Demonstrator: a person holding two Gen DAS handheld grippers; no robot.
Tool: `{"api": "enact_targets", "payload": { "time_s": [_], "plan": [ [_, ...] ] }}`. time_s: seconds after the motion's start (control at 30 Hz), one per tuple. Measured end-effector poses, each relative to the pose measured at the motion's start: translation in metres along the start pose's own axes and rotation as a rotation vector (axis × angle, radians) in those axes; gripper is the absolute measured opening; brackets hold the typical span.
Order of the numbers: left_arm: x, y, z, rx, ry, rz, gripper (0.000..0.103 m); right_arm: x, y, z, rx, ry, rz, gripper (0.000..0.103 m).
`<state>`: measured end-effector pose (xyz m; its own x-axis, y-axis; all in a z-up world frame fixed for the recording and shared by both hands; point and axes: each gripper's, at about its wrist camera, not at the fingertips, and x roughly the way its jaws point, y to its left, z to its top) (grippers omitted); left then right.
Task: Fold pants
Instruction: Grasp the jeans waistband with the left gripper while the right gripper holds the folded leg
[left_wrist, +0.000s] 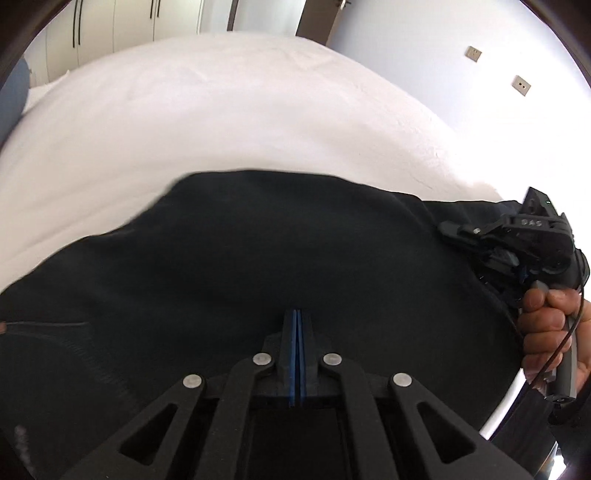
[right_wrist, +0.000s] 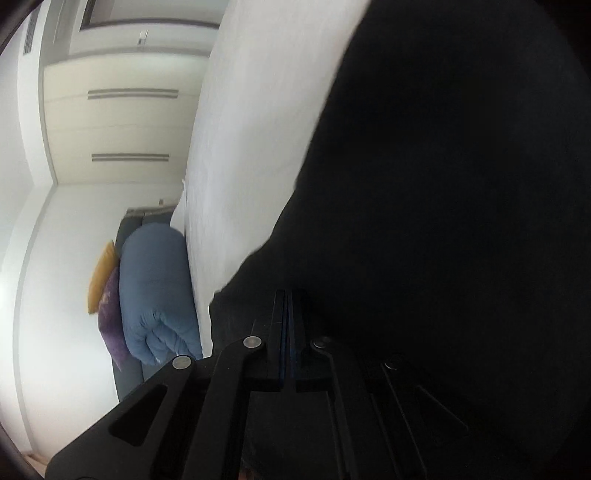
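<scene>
Black pants (left_wrist: 280, 251) lie spread on a white bed (left_wrist: 221, 122) and fill the lower half of the left wrist view. My left gripper (left_wrist: 298, 314) is shut, its blue pads pressed together over the dark fabric; whether cloth is pinched between them is not visible. My right gripper (left_wrist: 448, 230) shows at the right edge of the pants, held by a hand (left_wrist: 546, 332). In the right wrist view, rolled sideways, the right gripper (right_wrist: 288, 295) is shut at the edge of the pants (right_wrist: 443, 221), with the fabric lying over its right side.
White wardrobe doors (left_wrist: 110, 26) and a dark door frame (left_wrist: 317, 18) stand beyond the bed. Wall sockets (left_wrist: 521, 85) sit on the right wall. A rolled blue duvet (right_wrist: 155, 295) with a purple and a yellow cushion (right_wrist: 101, 277) lies at the bed's end.
</scene>
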<state>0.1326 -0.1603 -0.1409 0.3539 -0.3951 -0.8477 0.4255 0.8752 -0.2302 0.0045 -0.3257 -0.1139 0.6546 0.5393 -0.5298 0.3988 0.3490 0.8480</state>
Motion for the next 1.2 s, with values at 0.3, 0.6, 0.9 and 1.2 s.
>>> {"api": "enact_targets", "payload": {
  "time_s": [0.3,0.6,0.9,1.2],
  "plan": [
    [-0.002,0.047,0.009,-0.101,-0.048,0.006,0.002,-0.132,-0.057,0.089,0.107,-0.406,-0.073,0.000],
    [-0.034,0.067,0.000,-0.172,-0.104,0.018,0.000,-0.179,-0.005,0.039,-0.065,-0.422,-0.038,0.000],
    [0.004,-0.037,-0.021,0.053,-0.030,-0.122,0.002,0.013,-0.005,-0.074,-0.163,0.095,-0.050,0.000],
    [-0.045,0.040,-0.089,-0.151,-0.108,-0.120,0.005,-0.131,-0.083,-0.011,0.022,-0.368,-0.061,0.000]
  ]
}}
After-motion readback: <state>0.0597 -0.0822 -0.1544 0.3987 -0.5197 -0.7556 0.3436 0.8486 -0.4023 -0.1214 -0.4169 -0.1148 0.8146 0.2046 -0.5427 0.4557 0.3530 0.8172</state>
